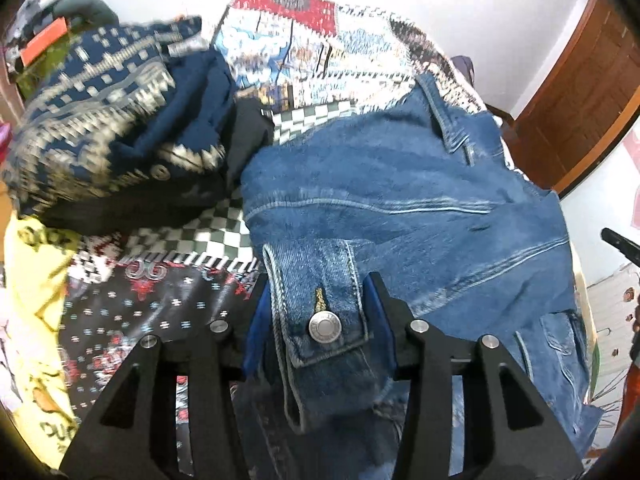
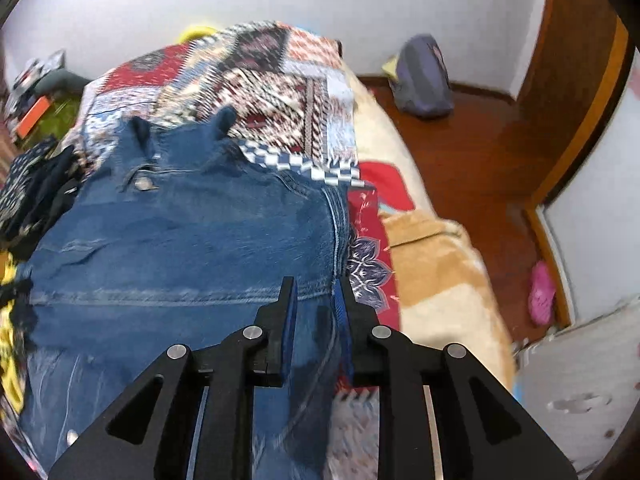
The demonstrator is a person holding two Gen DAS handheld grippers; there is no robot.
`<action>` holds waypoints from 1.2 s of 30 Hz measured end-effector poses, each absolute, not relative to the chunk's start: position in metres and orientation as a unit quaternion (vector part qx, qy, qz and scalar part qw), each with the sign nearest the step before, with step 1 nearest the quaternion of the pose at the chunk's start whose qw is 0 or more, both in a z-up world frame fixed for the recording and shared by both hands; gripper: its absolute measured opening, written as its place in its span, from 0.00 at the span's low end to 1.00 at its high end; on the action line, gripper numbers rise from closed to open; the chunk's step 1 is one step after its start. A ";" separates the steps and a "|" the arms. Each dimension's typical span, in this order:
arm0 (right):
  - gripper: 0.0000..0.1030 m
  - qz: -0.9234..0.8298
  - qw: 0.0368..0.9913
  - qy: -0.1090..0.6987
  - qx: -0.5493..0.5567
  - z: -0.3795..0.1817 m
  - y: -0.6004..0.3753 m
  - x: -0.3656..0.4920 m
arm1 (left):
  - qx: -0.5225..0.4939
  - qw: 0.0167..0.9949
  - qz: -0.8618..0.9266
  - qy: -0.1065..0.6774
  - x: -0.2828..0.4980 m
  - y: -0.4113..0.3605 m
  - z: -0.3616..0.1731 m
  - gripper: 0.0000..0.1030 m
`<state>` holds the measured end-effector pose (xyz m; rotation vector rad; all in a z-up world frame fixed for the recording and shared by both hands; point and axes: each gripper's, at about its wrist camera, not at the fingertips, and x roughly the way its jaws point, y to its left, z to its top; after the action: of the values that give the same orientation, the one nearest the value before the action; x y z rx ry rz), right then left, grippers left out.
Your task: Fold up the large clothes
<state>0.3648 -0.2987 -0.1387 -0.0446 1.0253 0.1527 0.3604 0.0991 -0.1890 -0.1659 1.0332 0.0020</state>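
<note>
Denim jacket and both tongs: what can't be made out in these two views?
- Left wrist view: the left tongs hide how far the cuff of the denim jacket reaches past the pads.
- Right wrist view: motion blur smears the jacket seam at the right tongs, so contact with the cloth is unclear.
- Both views: the jacket's lower edge is cut off by the frame bottom.
- Left wrist view: the navy patterned sweater is blurred.

2 wrist views look down closely, sharing the denim jacket point(image 1: 400, 184).
</note>
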 end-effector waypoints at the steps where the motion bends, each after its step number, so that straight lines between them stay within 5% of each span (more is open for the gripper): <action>1: 0.24 0.075 0.873 0.480 -0.028 -0.128 -0.298 0.355 | -0.069 0.871 0.004 0.486 0.356 0.098 -0.182 0.44; 4: 0.51 0.078 0.886 0.455 -0.032 -0.104 -0.298 0.333 | -0.019 0.891 0.010 0.454 0.333 0.092 -0.153 0.45; 7: 0.59 0.088 0.893 0.441 -0.022 -0.089 -0.300 0.309 | 0.017 0.895 0.003 0.446 0.311 0.086 -0.134 0.58; 9: 0.59 0.099 0.890 0.446 -0.013 -0.088 -0.301 0.299 | 0.030 0.895 -0.006 0.446 0.293 0.085 -0.126 0.64; 20: 0.59 0.109 0.854 0.508 -0.003 -0.136 -0.296 0.250 | 0.003 0.860 -0.026 0.509 0.236 0.094 -0.169 0.64; 36: 0.60 0.100 0.795 0.596 0.053 -0.208 -0.316 0.227 | -0.162 0.792 -0.069 0.585 0.200 0.096 -0.249 0.65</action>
<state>0.2267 -0.3158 -0.2081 0.1135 1.2799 0.2148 0.2001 0.0956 -0.2494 -0.3490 1.2579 -0.1480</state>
